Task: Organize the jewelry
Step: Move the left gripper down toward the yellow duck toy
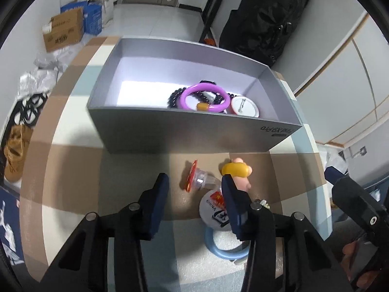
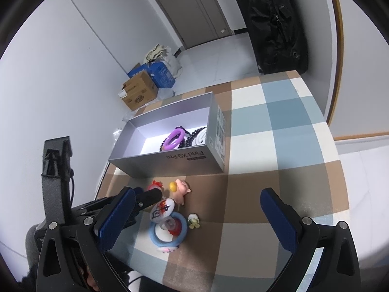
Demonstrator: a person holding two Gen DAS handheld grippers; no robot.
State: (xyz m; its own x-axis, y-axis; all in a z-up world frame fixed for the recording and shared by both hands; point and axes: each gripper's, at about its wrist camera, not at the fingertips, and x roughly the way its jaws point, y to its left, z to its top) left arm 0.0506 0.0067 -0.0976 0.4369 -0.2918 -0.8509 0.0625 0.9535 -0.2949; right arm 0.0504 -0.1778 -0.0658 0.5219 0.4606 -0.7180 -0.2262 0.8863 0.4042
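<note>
An open grey box sits on the checked tablecloth and holds a purple bangle, a black bead bracelet and a white round badge. In front of it lie a red-and-clear charm, a pink pig figure with a yellow ring, a white badge with red print and a blue bangle. My left gripper points down with the charm between its fingers, and the pads stand clear of it. My right gripper is wide open over the cloth, holding nothing.
A small flower clip lies right of the blue bangle. The table's edge runs close on the left of the box. Cardboard boxes stand on the floor behind, and a black bag hangs at the back right.
</note>
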